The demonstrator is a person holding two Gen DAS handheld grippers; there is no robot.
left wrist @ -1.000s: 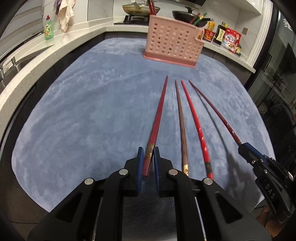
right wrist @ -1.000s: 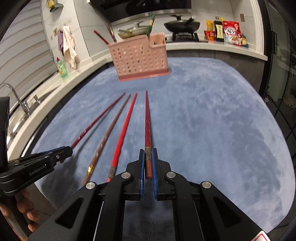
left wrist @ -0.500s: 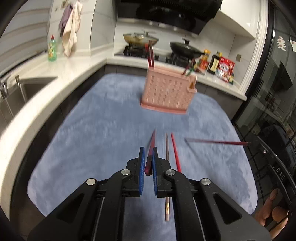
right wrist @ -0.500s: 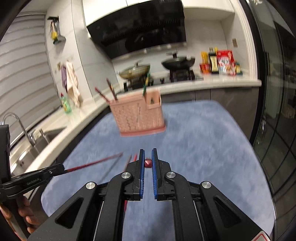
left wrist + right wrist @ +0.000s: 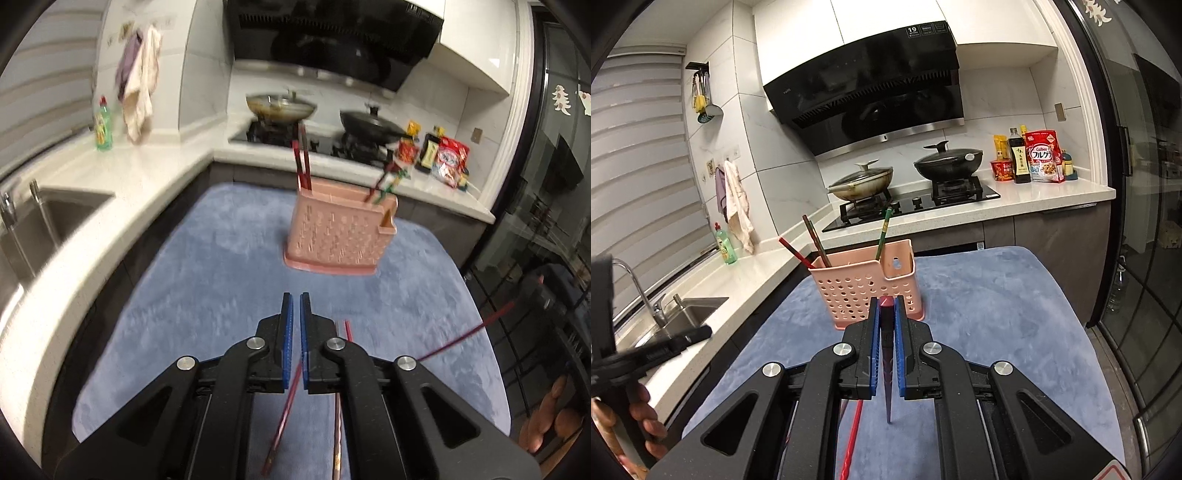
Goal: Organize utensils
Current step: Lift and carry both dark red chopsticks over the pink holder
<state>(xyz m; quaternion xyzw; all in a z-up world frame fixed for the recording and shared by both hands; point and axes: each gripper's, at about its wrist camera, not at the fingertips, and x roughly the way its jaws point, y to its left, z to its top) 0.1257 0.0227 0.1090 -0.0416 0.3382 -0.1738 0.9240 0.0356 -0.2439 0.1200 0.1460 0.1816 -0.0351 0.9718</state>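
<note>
- In the left wrist view the left hand-held gripper (image 5: 296, 299) has its blue pads drawn together on a dark red lacquered chopstick (image 5: 286, 402); only the part hanging below the pads shows, tilted down toward the lens, and its lower end runs out of frame.
- The right hand-held gripper (image 5: 887, 301) is clamped on a second dark red chopstick (image 5: 887, 373). It is seen almost end-on, so its length is hard to judge; its red end peeks out between the fingertips and its point hangs down toward the lens.
- Two more sticks lie on the blue plush mat (image 5: 207, 280) covering the surface: a brown wooden chopstick (image 5: 338, 435) and a bright red chopstick (image 5: 348, 329), both mostly hidden behind the gripper body.
- The pink perforated plastic utensil basket (image 5: 866, 291) stands upright on the mat's far part, already holding several chopsticks; which compartment each is in cannot be told. In the left view it is blurred.
- At the left view's right edge the right gripper is a dark smear, with its chopstick a thin red streak.
- A second ago both held chopsticks lay flat on the mat in a row with the other two; now both are lifted clear, and the basket sits lower in each view.
</note>
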